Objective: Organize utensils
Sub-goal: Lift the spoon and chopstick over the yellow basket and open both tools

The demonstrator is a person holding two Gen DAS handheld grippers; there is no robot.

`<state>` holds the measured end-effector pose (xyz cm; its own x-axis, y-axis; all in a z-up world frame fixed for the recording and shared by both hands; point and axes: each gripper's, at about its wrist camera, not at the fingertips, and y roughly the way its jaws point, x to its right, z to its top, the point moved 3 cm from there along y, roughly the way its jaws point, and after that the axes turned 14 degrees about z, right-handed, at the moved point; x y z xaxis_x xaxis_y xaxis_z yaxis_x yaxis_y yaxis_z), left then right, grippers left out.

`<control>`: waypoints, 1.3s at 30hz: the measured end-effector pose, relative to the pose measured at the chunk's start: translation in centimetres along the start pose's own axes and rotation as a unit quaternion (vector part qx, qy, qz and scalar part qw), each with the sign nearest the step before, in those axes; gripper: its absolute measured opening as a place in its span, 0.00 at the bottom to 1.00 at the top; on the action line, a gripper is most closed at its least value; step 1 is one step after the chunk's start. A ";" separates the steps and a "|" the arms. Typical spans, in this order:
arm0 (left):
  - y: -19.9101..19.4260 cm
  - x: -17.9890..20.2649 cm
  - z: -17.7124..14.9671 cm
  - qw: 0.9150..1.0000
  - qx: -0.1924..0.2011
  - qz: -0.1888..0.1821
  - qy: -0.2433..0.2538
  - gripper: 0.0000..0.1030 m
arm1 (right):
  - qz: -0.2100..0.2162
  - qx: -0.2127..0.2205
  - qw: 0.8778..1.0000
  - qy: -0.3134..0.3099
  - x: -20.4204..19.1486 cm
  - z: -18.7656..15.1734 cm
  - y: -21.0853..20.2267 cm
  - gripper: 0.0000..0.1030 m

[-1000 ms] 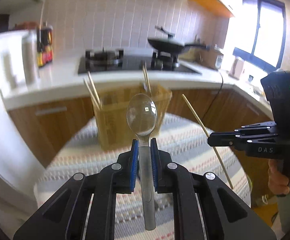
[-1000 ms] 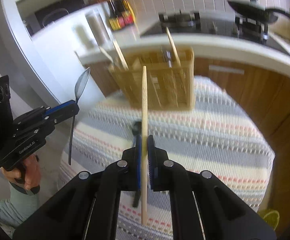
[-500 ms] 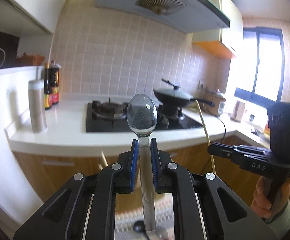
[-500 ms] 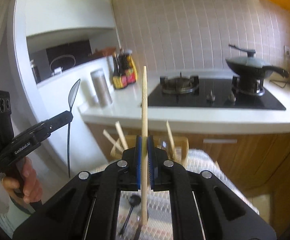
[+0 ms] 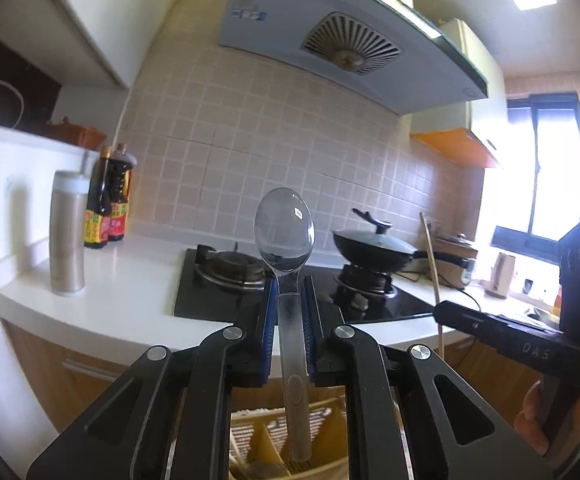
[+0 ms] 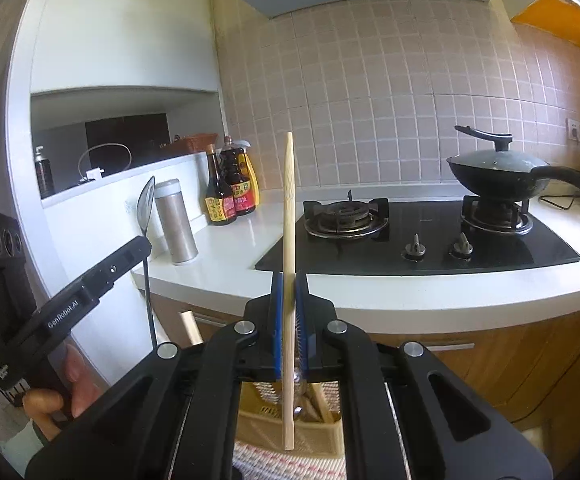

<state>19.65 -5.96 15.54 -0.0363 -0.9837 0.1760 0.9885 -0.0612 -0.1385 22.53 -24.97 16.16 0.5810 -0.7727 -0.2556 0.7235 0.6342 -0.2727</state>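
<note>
My left gripper (image 5: 287, 300) is shut on a clear plastic spoon (image 5: 284, 236), held upright with the bowl up and the handle end hanging over the yellow utensil basket (image 5: 258, 440) below. My right gripper (image 6: 289, 296) is shut on a single wooden chopstick (image 6: 289, 216), held upright above the same basket (image 6: 258, 416). Each gripper shows in the other's view: the left one with its spoon (image 6: 145, 204) at the left, the right one (image 5: 490, 324) with its chopstick (image 5: 430, 248) at the right.
Behind stands a white counter (image 6: 430, 292) with a black gas hob (image 6: 422, 236), a lidded wok (image 6: 498, 176), sauce bottles (image 6: 230, 196) and a steel flask (image 6: 176, 220). Wooden cabinets (image 6: 510, 360) lie below. A striped cloth (image 6: 290, 464) lies under the basket.
Both grippers have tilted upward and moved over the basket. The table and basket have slid to the bottom of both views. Both grips are unchanged.
</note>
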 end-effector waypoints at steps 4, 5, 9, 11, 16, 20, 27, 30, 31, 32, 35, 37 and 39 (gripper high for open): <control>1.8 -0.6 -1.5 1.000 -0.002 0.009 -0.006 0.10 | 0.003 0.000 1.000 0.003 1.6 -0.7 2.0 0.04; 2.1 -0.6 -1.8 1.000 -0.001 0.012 -0.004 0.10 | 0.004 0.000 1.000 0.003 1.9 -0.9 2.4 0.04; 2.9 -0.5 -2.6 1.000 0.009 0.021 0.011 0.10 | 0.007 0.004 1.000 0.005 3.1 -1.9 4.1 0.04; 3.3 -0.5 -2.9 1.000 0.011 0.023 0.016 0.10 | 0.005 0.007 1.000 0.004 3.5 -2.4 4.9 0.04; 4.0 -0.8 -3.7 1.000 0.010 0.023 0.016 0.10 | 0.008 0.005 1.000 -0.004 3.9 -3.6 6.3 0.04; 4.2 -1.0 -4.3 1.000 0.003 0.018 0.015 0.11 | 0.005 0.005 1.000 -0.007 4.0 -4.3 6.3 0.04; 3.0 -1.7 -4.6 1.000 -0.012 -0.001 0.007 0.34 | 0.012 -0.018 1.000 0.002 3.8 -5.5 5.2 0.13; 1.2 -2.2 -4.2 1.000 -0.011 -0.002 0.004 0.46 | 0.013 -0.024 1.000 0.011 3.3 -6.2 3.7 0.17; 0.6 -2.2 -4.2 1.000 -0.012 -0.005 0.005 0.49 | 0.015 -0.026 0.999 0.013 3.2 -6.3 3.2 0.19; -0.3 -2.4 -4.0 1.000 -0.015 -0.009 0.005 0.51 | 0.015 -0.029 0.999 0.016 2.9 -6.6 2.6 0.23; -2.6 -2.5 -3.8 1.000 -0.019 -0.015 0.005 0.55 | 0.016 -0.038 0.999 0.021 1.8 -7.2 0.8 0.43; -4.2 -2.5 -3.6 1.000 -0.024 -0.019 0.007 0.57 | 0.009 -0.044 0.999 0.020 0.7 -7.7 -0.5 0.48; -5.5 -2.5 -3.5 0.999 -0.031 -0.022 0.009 0.57 | 0.008 -0.057 0.998 0.022 -0.2 -8.2 -1.4 0.48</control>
<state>13.83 -3.75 12.42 -0.0816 -0.9827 0.1663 0.9750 -0.1133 -0.1912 18.30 -25.50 8.95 0.5744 -0.7616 -0.3002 0.6651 0.6479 -0.3713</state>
